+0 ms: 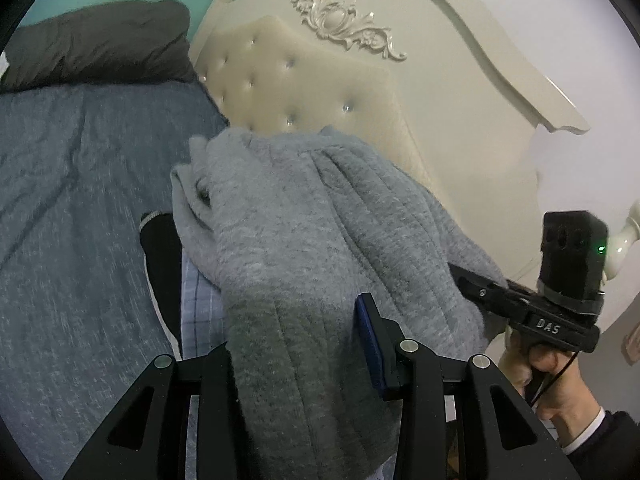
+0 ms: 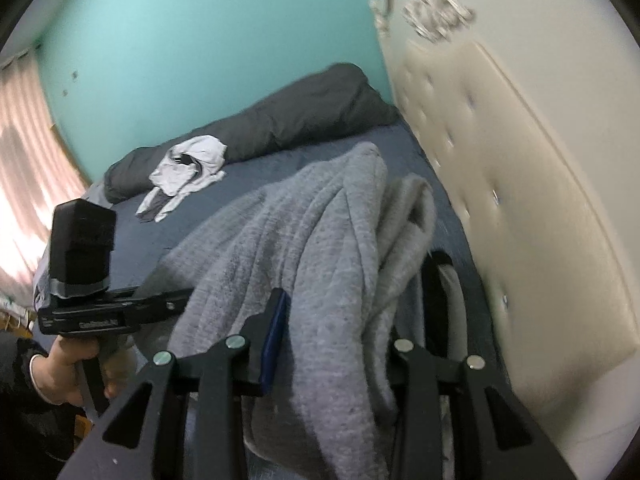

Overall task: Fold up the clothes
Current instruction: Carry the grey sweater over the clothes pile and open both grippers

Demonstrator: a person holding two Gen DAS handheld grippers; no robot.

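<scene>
Evidently, in the left wrist view a grey fleece garment (image 1: 304, 248) is held bunched between the fingers of the left gripper (image 1: 296, 344), which is clenched on it; the cloth is draped forward over the fingers and hangs ahead of them above the blue bedsheet (image 1: 72, 208). To the right of this gripper, the right gripper (image 1: 480, 292) is seen biting the same garment at its edge. No flat, squared fold can be made out, so the folding is judged to be under way rather than done. In the right wrist view the garment (image 2: 320, 240) is likewise gripped between that gripper's fingers (image 2: 332, 344), rumpled in long ridges, thick and soft-looking. Well ahead and to the left, a pale crumpled piece of clothing (image 2: 188, 164) lies loose on the bed against a dark pillow (image 2: 304, 116), apparently unfolded.
</scene>
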